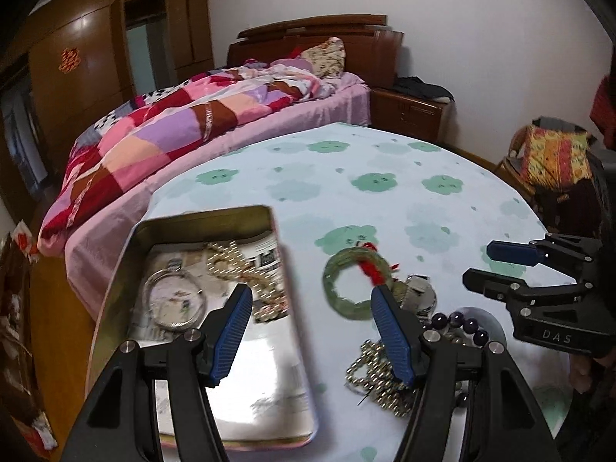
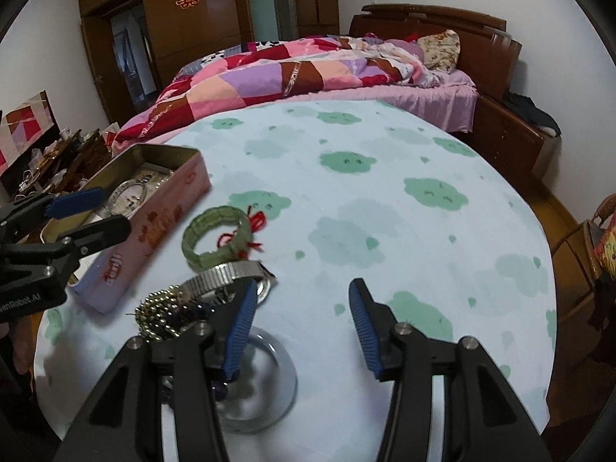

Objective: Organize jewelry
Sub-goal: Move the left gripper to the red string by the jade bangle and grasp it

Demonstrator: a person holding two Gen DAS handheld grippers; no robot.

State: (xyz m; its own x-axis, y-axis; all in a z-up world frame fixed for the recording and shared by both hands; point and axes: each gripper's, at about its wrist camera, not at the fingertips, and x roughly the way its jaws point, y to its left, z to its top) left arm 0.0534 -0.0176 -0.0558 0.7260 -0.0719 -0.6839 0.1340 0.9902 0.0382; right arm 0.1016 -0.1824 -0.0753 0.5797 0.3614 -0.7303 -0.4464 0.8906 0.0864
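Blue-padded fingers of the left gripper (image 1: 312,327) frame the left wrist view: jaws wide apart, nothing between the pads, hanging over the near right edge of the tin box (image 1: 200,227).

Right gripper (image 2: 304,327): jaws partly apart, nothing between the pads, poised above a shiny metal lid (image 2: 265,389) and bare tablecloth (image 2: 385,192). In the left wrist view it shows at the right edge, fingers pointing left.

Item 1, tin box: open, rectangular, pink outer wall with red print seen only in the right wrist view. Long axis runs from the near edge of the table away toward the bed (image 1: 231,107). Contents, clear only in the left wrist view: a round silver-rimmed piece (image 1: 175,302), a gold bead chain (image 1: 231,261), printed paper lining.

Item 2, green bangle (image 1: 356,281): lies flat on the cloth just right of the box, red thread wound at its far side.

Item 3, metal watch (image 2: 231,275): just nearer than the bangle; the right wrist view shows its expanding band arched up on edge, the left only a blurred silver case.

Item 4, brass bead chain (image 1: 375,377): heaped at the near side of the watch.

Item 5, dark purple beads (image 1: 464,323): beside the chain; plain in the left wrist view, largely hidden behind a finger in the right.
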